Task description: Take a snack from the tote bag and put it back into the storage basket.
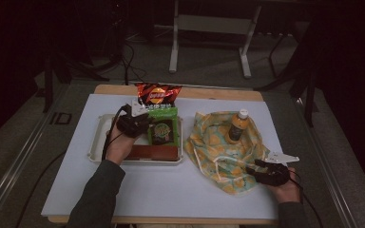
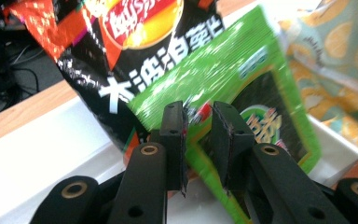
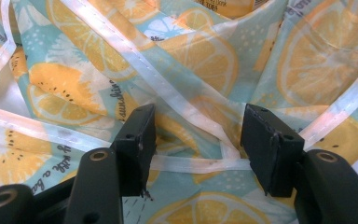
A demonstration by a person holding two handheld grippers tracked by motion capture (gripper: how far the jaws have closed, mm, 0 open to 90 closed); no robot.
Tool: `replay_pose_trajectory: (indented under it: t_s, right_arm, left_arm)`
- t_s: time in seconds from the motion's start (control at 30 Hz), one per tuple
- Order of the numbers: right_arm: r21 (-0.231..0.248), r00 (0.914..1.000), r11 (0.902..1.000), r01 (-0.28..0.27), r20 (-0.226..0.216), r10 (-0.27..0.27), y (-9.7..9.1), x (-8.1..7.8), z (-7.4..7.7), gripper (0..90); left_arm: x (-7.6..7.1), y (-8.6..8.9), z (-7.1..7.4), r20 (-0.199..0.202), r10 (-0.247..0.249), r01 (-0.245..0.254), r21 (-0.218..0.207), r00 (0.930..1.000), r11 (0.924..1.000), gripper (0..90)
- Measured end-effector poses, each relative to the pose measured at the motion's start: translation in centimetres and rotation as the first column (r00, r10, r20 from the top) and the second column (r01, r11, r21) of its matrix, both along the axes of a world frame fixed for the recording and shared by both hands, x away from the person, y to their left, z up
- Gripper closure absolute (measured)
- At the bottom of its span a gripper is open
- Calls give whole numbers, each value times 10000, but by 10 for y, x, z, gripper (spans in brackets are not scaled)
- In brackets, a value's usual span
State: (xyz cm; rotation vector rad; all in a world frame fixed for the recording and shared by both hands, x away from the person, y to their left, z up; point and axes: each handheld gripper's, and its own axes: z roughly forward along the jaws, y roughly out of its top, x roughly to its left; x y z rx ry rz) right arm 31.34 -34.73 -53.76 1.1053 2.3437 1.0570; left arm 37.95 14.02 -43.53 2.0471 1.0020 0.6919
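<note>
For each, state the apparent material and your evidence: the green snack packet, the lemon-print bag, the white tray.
Green snack packet: glossy plastic film, probably; it creases and glints. Lemon-print bag: soft woven fabric, seemingly; folds, stitched white tape. White tray: looks like smooth, rigid plastic.

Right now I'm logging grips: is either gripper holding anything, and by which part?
The left gripper pinches the green snack packet at its lower corner edge. The right gripper stands open over the lemon-print cloth bag, holding nothing.

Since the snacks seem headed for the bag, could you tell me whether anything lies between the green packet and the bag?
Nothing visible does. The green packet, between the left gripper fingers, sits in the tray; only bare table separates it from the bag, which holds a bottle.
</note>
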Motion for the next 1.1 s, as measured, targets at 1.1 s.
replay_pose_trajectory:
  t_s: [1.1]
  right_arm:
    - [25, 10000, 10000, 1, -31, -1, 0, 0, 0, 450]
  left_arm:
    - [2, -37, 13, -138, -1573, 1549, -1093, 9875, 9819, 678]
